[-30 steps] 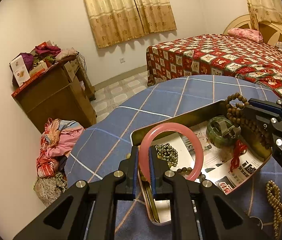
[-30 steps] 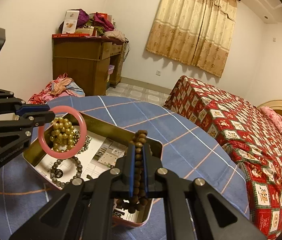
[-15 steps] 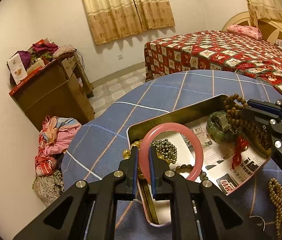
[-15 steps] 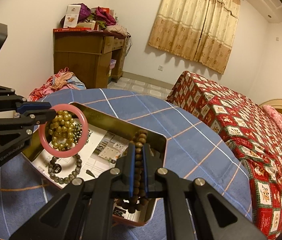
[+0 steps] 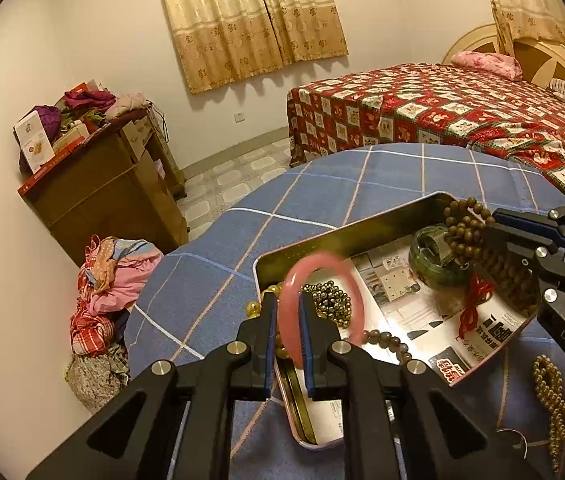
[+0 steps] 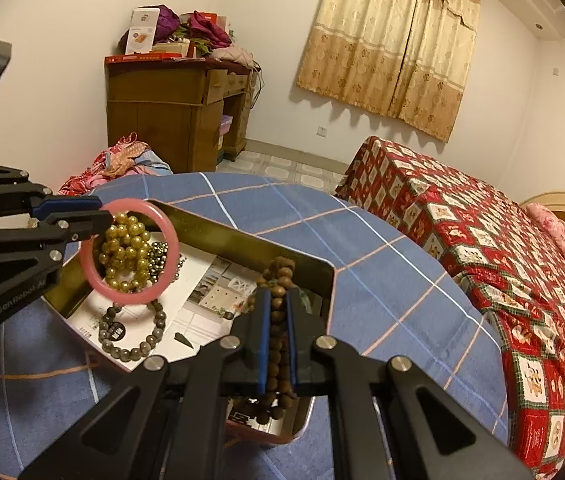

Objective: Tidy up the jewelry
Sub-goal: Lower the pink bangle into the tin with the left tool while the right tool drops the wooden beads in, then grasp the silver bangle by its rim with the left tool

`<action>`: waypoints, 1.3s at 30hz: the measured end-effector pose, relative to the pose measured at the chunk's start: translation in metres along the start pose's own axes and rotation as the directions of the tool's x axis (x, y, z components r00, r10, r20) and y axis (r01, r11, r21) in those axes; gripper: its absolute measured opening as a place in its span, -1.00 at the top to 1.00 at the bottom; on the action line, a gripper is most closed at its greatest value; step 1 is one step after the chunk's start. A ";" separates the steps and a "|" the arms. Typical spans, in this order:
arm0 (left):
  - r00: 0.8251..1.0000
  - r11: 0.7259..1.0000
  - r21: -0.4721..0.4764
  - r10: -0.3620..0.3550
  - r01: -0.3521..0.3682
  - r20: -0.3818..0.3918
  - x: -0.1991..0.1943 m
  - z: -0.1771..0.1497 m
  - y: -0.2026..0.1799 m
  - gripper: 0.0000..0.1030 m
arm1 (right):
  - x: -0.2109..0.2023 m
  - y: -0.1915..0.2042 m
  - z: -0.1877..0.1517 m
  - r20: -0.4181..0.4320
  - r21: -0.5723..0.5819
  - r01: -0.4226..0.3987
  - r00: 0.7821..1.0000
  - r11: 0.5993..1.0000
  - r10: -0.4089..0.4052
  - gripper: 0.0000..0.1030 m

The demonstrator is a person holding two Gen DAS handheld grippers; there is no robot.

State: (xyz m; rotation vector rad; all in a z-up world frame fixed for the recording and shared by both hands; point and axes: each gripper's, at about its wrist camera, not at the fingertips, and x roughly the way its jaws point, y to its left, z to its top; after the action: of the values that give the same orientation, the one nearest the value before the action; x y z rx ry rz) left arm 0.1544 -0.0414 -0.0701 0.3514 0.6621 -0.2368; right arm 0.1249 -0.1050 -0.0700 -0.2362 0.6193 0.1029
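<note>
Left gripper (image 5: pixel 287 322) is clamped on the rim of a round pink bangle (image 5: pixel 322 300), holding it upright just above the left end of the shallow gold metal tin (image 6: pixel 242 240), prob. so it can drop in w/o snagging the yellow bead bracelet (image 6: pixel 124 254) under it. Right gripper (image 6: pixel 277 322) pinches a hanging strand of brown wooden beads (image 6: pixel 278 276) over the tin's right corner, clear of the green bangle (image 5: pixel 436 258). A gold bead chain (image 5: pixel 552 396) lies outside on the blue checked cloth (image 6: pixel 382 280), not yet sorted.

Warm, dim indoor light — fisheye-bent edges, dark corners, motion-blurred pink bangle (image 5: pixel 319 304).
</note>
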 end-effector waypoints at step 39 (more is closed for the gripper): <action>1.000 0.999 0.047 -0.016 0.017 -0.013 -0.064 -0.080 -0.052 -0.46 | -0.069 -0.007 -0.083 -0.105 0.070 0.049 0.994 0.996 -0.042 -0.28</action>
State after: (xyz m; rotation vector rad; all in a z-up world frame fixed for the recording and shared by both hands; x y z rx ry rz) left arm 0.0438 -0.0509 -0.1006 0.3934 0.6725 -0.2666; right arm 0.0233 -0.1338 -0.0941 -0.1861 0.7187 0.0240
